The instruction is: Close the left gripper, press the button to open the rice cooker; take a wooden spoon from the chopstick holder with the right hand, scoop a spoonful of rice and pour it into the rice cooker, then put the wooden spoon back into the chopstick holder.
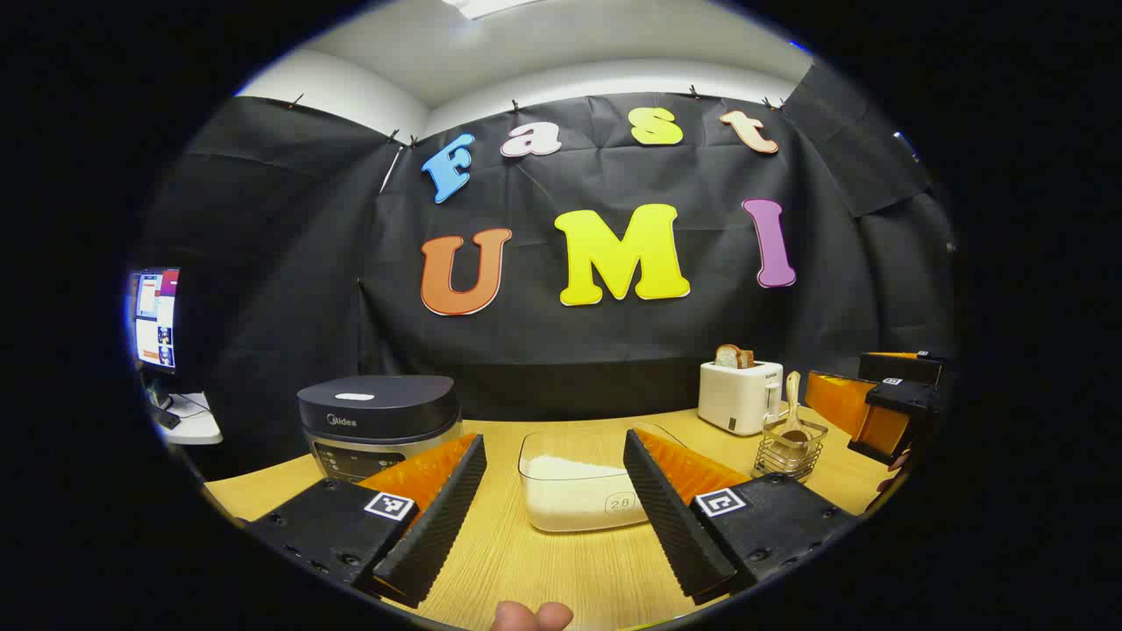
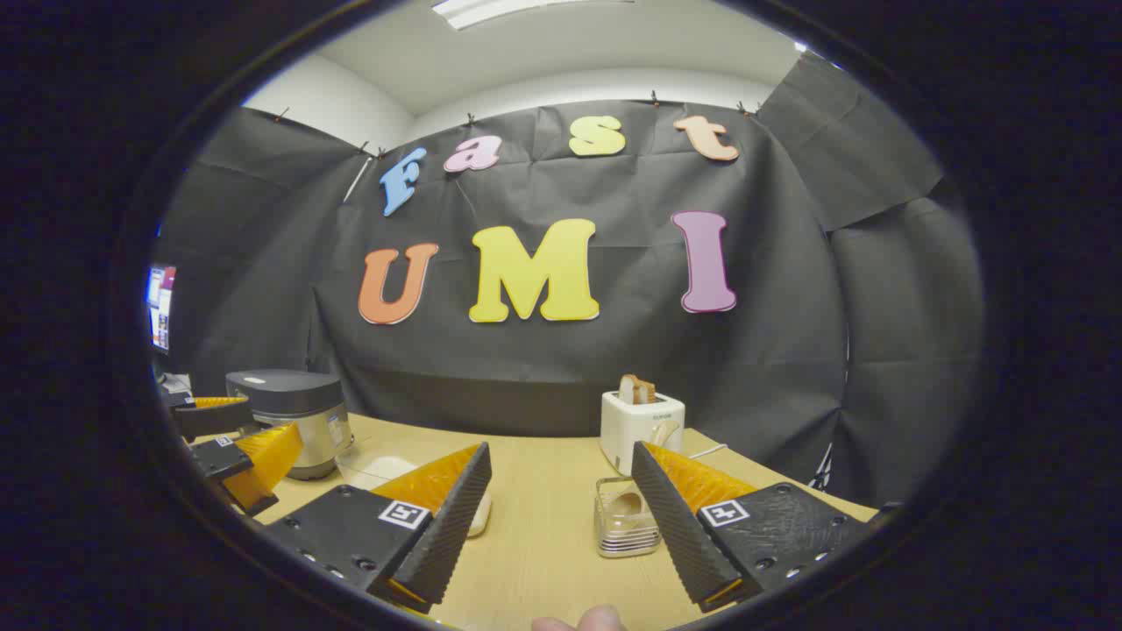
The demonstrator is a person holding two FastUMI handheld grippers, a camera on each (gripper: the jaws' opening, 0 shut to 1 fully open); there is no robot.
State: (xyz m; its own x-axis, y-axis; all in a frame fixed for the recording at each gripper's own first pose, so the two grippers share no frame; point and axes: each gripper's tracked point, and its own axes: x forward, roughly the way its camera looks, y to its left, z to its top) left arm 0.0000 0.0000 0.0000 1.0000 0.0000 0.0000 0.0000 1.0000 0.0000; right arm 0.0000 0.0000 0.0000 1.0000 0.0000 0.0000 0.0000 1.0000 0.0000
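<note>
Left gripper [image 1: 552, 499]: fingers apart, above table [image 1: 561, 570]. Right gripper [image 2: 561, 517]: fingers apart too. Rice container [image 1: 574, 491] just ahead. Chopstick holder [image 1: 791, 447] w/ wooden spoon [image 1: 792, 399] (upright). Rice cooker [image 1: 379, 421] lid down, far left. Toaster [image 1: 739, 394] at back.

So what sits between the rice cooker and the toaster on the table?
In the left gripper view, the clear tub of rice lies between the rice cooker and the toaster.

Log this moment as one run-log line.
stage: start | left gripper: open, empty | right gripper: open, empty | rice cooker: lid closed | wooden spoon: in chopstick holder
</note>
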